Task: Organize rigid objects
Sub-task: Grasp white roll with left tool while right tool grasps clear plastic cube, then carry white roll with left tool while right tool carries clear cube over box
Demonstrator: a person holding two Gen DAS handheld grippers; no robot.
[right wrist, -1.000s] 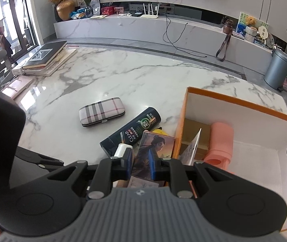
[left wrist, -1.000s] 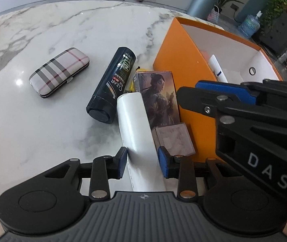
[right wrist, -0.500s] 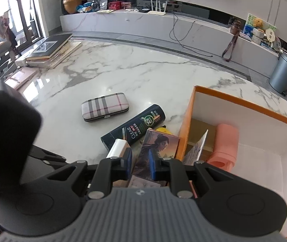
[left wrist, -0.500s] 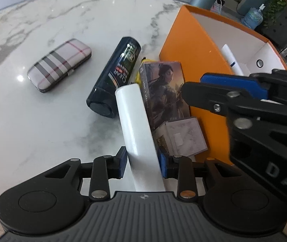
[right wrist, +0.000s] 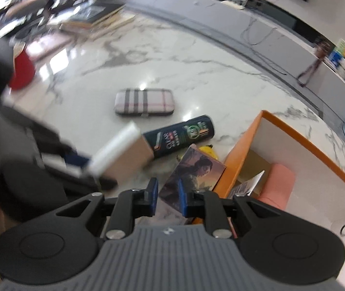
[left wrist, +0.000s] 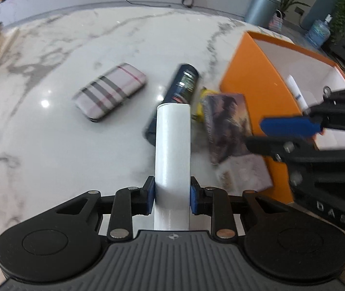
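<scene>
White box (left wrist: 172, 145) clamped in left gripper (left wrist: 172, 194), jaws just closing; tan face visible only from right wrist.

A long white box (left wrist: 172, 150) is held up off the marble table (left wrist: 51, 150), pointing away. Flat on the table lie a plaid hard case (left wrist: 110, 93), a dark Clear shampoo bottle (right wrist: 179, 137) on its side, and a box (right wrist: 194, 172) printed with a figure, tilted beside the orange storage box (left wrist: 255, 82) at the table's right edge. Inside the storage box lie a pink roll (right wrist: 278, 185) and a white tube (left wrist: 296, 92).
</scene>
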